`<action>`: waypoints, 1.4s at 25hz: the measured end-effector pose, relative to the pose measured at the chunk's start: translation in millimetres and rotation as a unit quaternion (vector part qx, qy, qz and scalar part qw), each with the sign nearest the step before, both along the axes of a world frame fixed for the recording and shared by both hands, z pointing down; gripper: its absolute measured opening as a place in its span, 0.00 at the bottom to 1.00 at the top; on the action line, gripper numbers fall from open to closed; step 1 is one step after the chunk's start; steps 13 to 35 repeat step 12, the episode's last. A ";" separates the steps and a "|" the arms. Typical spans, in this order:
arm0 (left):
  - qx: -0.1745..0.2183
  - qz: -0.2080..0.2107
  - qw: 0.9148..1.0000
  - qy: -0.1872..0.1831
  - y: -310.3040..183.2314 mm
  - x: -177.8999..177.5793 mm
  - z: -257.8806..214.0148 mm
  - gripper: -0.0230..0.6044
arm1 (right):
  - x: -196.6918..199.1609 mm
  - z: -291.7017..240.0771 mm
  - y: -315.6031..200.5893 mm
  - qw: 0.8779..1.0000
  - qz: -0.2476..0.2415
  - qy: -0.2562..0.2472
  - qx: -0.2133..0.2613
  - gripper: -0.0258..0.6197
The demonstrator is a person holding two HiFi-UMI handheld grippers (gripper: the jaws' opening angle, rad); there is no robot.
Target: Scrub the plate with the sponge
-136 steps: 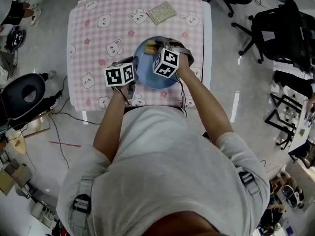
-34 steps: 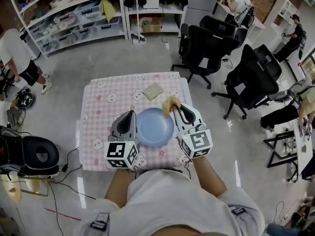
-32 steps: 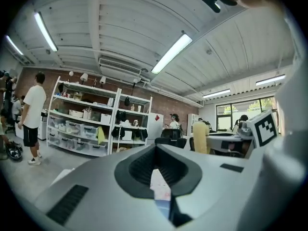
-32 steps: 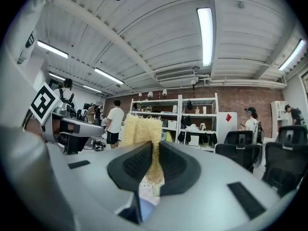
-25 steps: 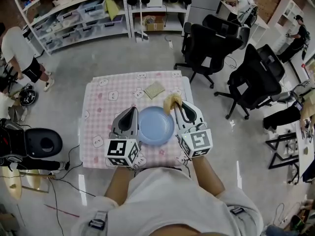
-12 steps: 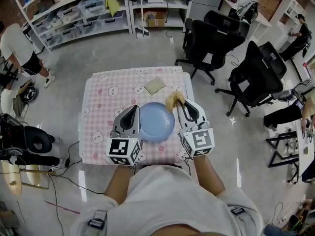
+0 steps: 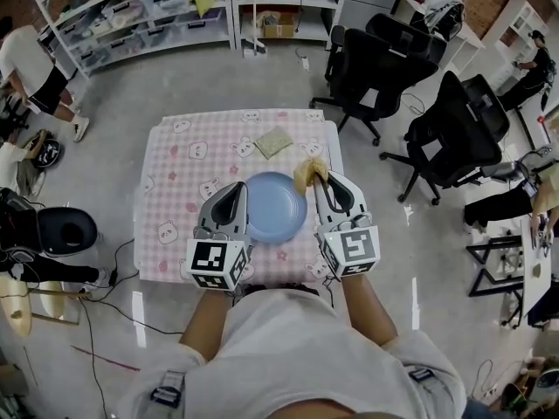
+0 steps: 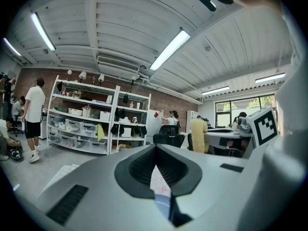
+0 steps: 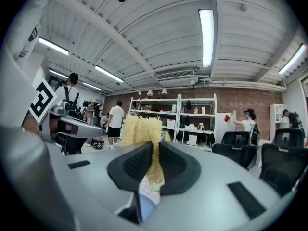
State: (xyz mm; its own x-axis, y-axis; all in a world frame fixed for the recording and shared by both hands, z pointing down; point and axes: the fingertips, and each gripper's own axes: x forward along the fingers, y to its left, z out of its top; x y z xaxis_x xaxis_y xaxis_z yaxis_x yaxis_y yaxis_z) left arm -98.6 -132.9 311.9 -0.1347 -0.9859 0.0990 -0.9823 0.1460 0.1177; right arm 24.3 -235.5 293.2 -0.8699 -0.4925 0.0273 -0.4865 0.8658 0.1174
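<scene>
The round blue plate [image 7: 276,206] lies flat on the pink checked tablecloth [image 7: 188,160]. My left gripper [image 7: 238,190] is held at the plate's left edge; its jaws are shut with nothing seen between them [image 8: 156,170]. A sliver of the blue plate [image 8: 163,203] shows below them. My right gripper [image 7: 319,182] hovers by the plate's far right rim, shut on a yellow sponge [image 7: 307,175]. In the right gripper view the sponge [image 9: 142,129] sticks up out of the closed jaws [image 9: 154,162]. Both grippers point level across the room.
A flat greenish scouring pad [image 7: 273,142] lies on the cloth beyond the plate. Black office chairs [image 7: 384,59] stand right of the table, and shelves [image 7: 131,7] line the far wall. A person [image 7: 35,72] stands at the far left, and cables and gear [image 7: 44,230] lie on the floor.
Some seconds ago the right gripper held the sponge over the plate and the left was at its rim. Over the last second both grippers stay either side of the plate; only the head view shifts.
</scene>
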 end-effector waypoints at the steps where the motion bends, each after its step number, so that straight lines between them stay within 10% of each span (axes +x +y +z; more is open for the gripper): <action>1: -0.002 0.000 1.000 0.002 0.2 0.9 1.4 0.05 | 0.2 0.8 0.3 1.000 -0.001 0.001 0.000 0.11; 35: -0.001 -0.004 1.000 0.002 -0.8 1.3 2.7 0.05 | -1.0 -3.0 0.9 1.000 -0.007 -0.004 0.006 0.11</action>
